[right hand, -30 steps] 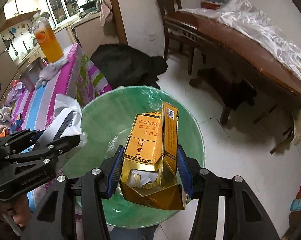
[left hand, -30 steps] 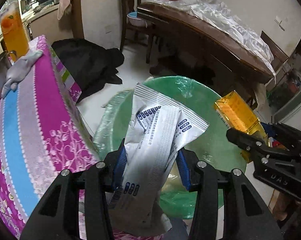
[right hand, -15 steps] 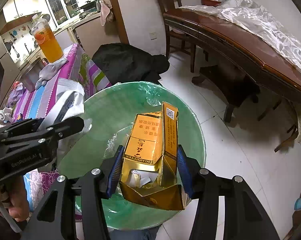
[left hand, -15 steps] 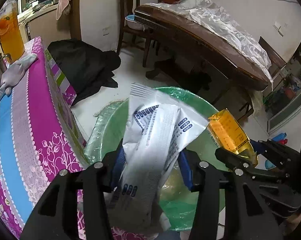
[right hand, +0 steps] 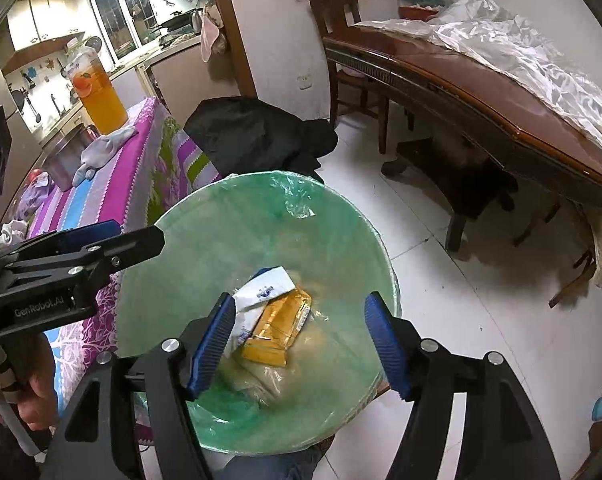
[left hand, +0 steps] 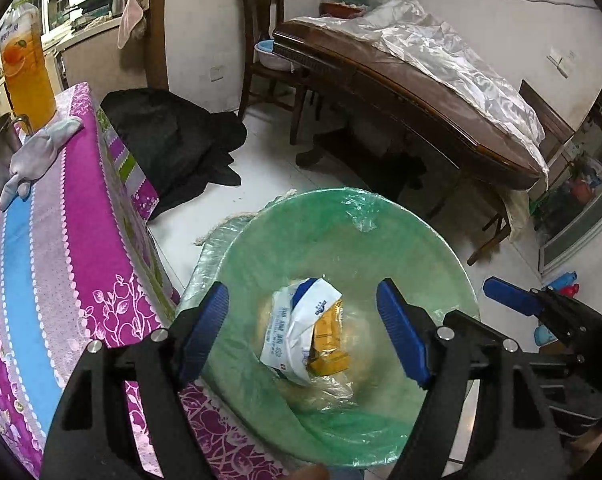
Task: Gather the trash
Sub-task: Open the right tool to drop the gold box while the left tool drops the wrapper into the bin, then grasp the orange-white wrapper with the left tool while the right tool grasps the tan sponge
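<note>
You'd just let both grippers spread: L gripper [left hand: 301, 332] & R gripper [right hand: 299, 344] hung agape w/ nothing between the pads, right above the bin [left hand: 453, 264]. Wrapper [left hand: 297, 320] & gold box [right hand: 277, 332] lay at its bottom. Drop step looked done; next you'd need more trash, prob. on the table [left hand: 61, 240], though none showed clearly. Beyond: black bag [right hand: 261, 132], wood table [right hand: 481, 92].

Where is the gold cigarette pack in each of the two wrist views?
Left wrist view: the gold pack lies at the bottom of the green-lined bin, lower centre, right of the white wrapper, between the open fingers.
Right wrist view: the pack lies at the bin's bottom, lower centre, right of the wrapper.
Shared landmark: the orange drink jug on the pink table, upper left in both.
</note>
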{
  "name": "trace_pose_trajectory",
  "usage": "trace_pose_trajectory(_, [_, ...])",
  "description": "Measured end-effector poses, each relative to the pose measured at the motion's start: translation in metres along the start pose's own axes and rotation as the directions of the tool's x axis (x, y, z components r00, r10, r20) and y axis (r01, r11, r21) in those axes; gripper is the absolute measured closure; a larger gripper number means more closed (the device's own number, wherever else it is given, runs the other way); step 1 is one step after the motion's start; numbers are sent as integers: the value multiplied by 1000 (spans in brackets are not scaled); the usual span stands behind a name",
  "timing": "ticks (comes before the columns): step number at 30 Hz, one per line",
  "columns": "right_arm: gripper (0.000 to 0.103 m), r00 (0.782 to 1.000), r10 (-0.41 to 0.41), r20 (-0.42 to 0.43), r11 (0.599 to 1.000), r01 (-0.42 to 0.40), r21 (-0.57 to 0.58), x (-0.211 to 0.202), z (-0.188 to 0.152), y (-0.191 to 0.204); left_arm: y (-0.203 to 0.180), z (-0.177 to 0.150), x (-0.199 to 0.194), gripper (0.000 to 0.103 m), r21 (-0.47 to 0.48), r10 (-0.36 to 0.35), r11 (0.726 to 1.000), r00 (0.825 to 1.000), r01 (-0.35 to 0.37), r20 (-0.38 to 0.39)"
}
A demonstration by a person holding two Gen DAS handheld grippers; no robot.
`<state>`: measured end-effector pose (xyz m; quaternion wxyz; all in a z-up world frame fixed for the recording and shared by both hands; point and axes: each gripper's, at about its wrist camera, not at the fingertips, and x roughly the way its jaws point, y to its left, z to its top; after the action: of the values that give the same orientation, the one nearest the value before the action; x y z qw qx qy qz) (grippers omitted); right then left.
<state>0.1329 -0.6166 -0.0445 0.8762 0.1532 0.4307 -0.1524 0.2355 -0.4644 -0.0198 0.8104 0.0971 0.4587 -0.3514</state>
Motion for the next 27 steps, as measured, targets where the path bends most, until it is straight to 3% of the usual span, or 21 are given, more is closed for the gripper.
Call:
trace_pose_trajectory(5, [35, 993, 20, 115, 999, -16, -42, -31, -4, 19, 11, -10, -24, 30, 43, 31, 998, 998, -34, 57])
trace_pose_trajectory(8, [32, 966, 68, 250, 993, -43, -106, -65, -13, 55, 29, -22, -52, 29, 67, 66, 995, 990, -75, 127])
trace_pose_trajectory(11, [31, 938, 145, 316, 982, -99, -158, -82, -23, 90, 66, -43, -85, 28, 46, 119, 990, 975, -130, 187])
trace_pose_trajectory(18, [31, 893, 326, 309, 929, -241, -282, -85, -37, 179, 163, -96, -159, 27, -63, 249, 968, 938, -241, 243])
trace_pose_trajectory(22, [31, 881, 409, 237, 884, -318, -341, -72, -47, 232, 230, -133, -193, 26, -199, 374, 921, 902, -334, 217])
trace_pose_trajectory(27, [31, 869, 474, 141, 833, -390, -394, -55, -61, 287, 320, -182, -223, 26, -382, 509, 816, 852, -433, 122])
